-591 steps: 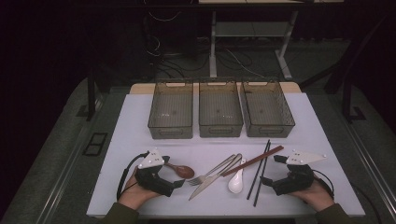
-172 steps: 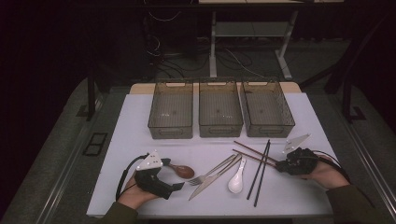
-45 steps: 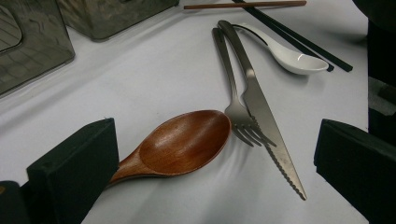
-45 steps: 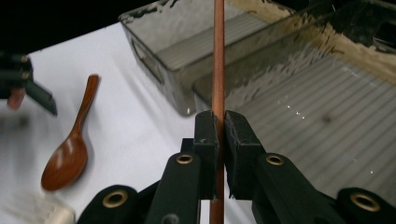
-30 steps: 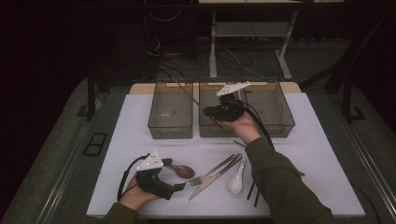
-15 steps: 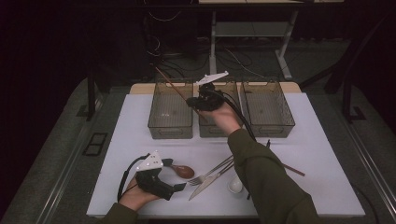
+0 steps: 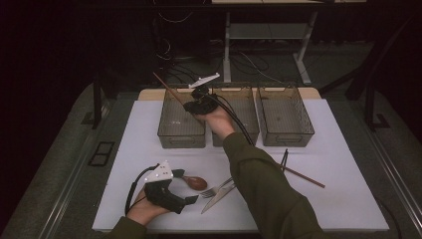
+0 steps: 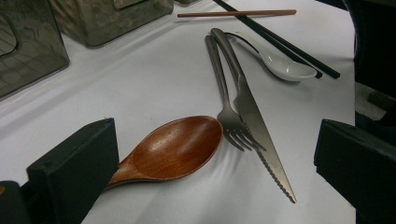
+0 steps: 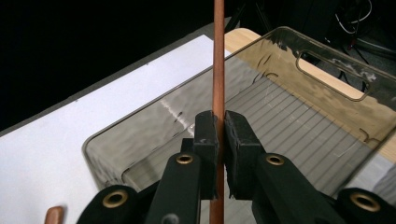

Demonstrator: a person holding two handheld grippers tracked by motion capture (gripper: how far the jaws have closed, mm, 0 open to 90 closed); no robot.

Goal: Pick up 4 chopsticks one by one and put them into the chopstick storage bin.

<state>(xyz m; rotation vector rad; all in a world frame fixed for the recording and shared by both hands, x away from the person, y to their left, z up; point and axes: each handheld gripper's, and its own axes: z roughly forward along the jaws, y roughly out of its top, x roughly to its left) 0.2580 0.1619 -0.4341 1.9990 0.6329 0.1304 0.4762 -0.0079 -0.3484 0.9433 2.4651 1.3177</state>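
The right gripper (image 7: 191, 105) has its jaws clamped tight on a brown chopstick (image 7: 169, 90), pinched between the two pads in the right gripper view. It hangs above the left bin (image 7: 166, 133), with the chopstick slanting up and away over that bin's far edge. Down at the near edge of the white mat (image 7: 124, 149), the left gripper (image 7: 191, 199) rests with its jaws wide apart and nothing gripped, a wooden spoon (image 8: 170, 149) lying between them beside the fork (image 8: 224, 105) and knife (image 8: 254, 116).
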